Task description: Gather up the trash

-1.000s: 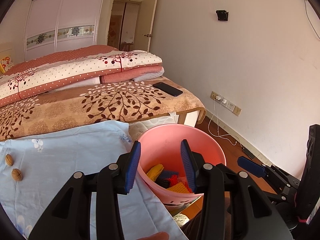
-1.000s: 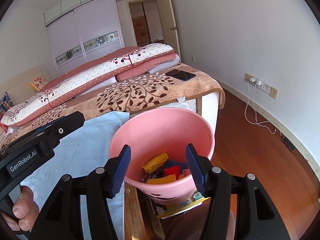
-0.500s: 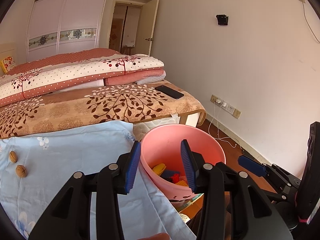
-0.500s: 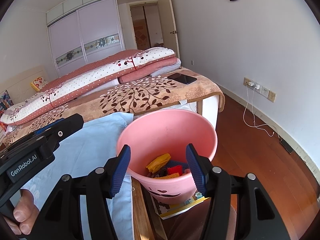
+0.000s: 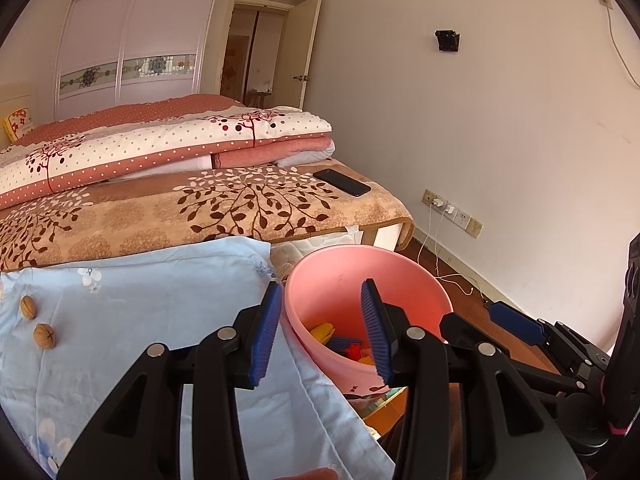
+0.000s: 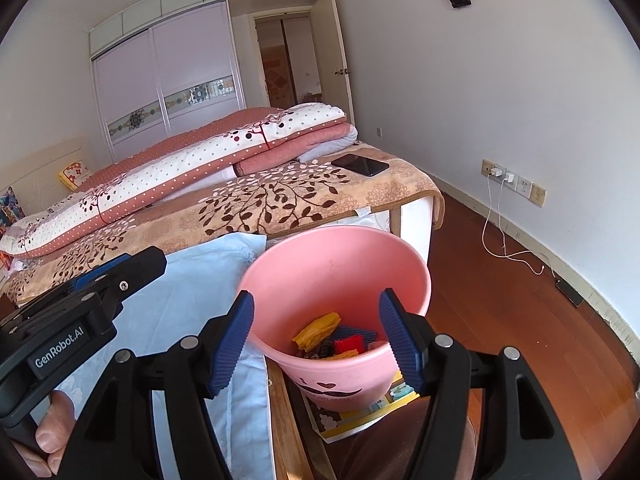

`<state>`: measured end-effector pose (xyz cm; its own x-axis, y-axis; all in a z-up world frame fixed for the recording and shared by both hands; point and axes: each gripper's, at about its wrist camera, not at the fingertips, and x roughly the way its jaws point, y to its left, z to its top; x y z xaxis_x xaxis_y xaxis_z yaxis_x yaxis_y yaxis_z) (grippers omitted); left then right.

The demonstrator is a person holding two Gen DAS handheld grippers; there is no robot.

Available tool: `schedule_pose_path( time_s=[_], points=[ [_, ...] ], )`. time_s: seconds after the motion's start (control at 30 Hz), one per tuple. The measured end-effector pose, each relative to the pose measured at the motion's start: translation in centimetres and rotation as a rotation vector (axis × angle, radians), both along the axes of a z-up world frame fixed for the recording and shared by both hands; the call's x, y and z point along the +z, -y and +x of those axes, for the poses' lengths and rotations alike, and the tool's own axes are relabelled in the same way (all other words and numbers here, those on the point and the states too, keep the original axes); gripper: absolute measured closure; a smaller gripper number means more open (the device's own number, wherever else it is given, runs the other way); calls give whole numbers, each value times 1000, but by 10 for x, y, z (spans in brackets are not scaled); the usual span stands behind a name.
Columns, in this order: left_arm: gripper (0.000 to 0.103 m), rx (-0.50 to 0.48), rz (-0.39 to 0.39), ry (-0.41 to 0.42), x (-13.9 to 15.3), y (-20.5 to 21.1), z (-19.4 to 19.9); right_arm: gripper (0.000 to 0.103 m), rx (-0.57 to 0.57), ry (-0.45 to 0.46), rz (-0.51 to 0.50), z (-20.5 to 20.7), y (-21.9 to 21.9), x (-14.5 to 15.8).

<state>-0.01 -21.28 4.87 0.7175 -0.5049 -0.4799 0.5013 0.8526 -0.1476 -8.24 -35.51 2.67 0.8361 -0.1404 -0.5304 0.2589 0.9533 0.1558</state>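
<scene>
nearby: 2 walnuts [image 5: 35,320] on blue cloth [image 5: 152,304]
bucket [image 6: 336,264]: pink, trash inside
left gripper [image 5: 320,332]: open, empty
right gripper [image 6: 318,338]: opening, empty

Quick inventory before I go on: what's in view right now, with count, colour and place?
bucket: 1, pink, on the floor past the sheet's edge
trash in bucket: several pieces, yellow, red, dark blue, at its bottom
walnuts: 2, brown, on the sheet, far left
sheet: 1, pale blue, floral, spread in front
phone: 1, black, on the bed's near corner
folded quilts: stack, white dotted and pink, on the bed
chargers with cables: 2, white, in the wall sockets
left gripper: black with blue pads, open, empty, at the bucket's rim
right gripper: same colours, jaws opening, nothing gripped, over the bucket
</scene>
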Motion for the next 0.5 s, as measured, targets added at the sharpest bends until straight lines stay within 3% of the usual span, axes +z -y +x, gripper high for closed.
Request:
schedule_pose_path(
  time_s=[0.5],
  points=[
    [61, 2, 5, -2, -2, -1, 1, 39, 2, -2, -2, 0, -1, 1]
  ],
)
